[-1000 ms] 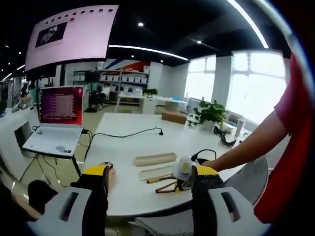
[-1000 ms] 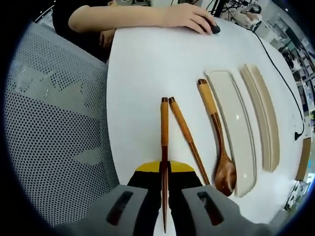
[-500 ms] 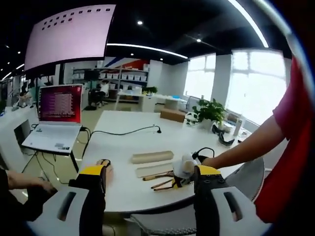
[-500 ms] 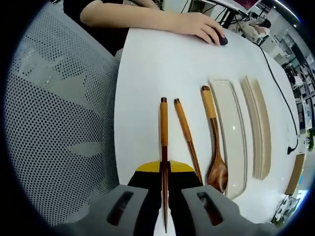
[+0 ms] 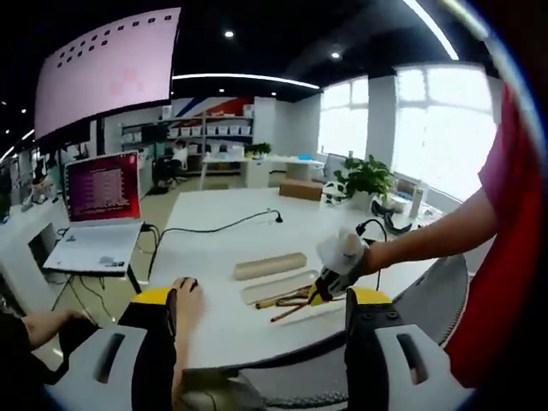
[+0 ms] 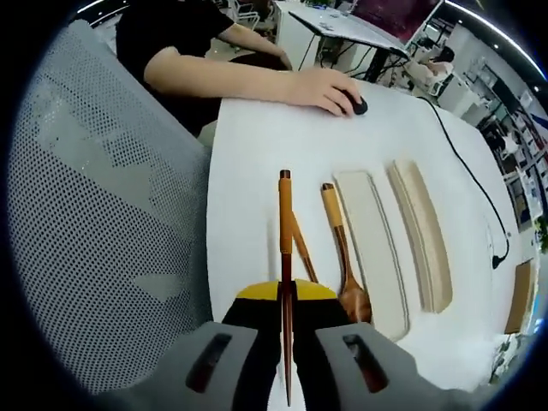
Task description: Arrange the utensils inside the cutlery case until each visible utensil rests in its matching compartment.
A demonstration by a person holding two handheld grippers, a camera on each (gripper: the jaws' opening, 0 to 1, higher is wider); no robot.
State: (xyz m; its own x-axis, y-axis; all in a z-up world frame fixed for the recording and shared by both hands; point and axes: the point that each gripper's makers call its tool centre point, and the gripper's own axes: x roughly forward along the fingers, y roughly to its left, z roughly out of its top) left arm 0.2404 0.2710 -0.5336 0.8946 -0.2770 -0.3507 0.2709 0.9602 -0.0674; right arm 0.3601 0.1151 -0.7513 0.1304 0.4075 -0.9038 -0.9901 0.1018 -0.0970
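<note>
One chopstick (image 6: 284,257) in right fingers (image 6: 257,330), case tray (image 6: 370,248) empty

Left gripper view faces table (image 5: 214,257) from afar; right gripper view overhead, seemingly close.

Two chopsticks are showing: one chopstick (image 6: 284,248) and a second chopstick (image 6: 301,255) partly behind it. One wooden spoon (image 6: 342,261) is lying beside them. Two long case halves are lying side by side, a tray (image 6: 370,248) and a lid (image 6: 421,235).
</note>
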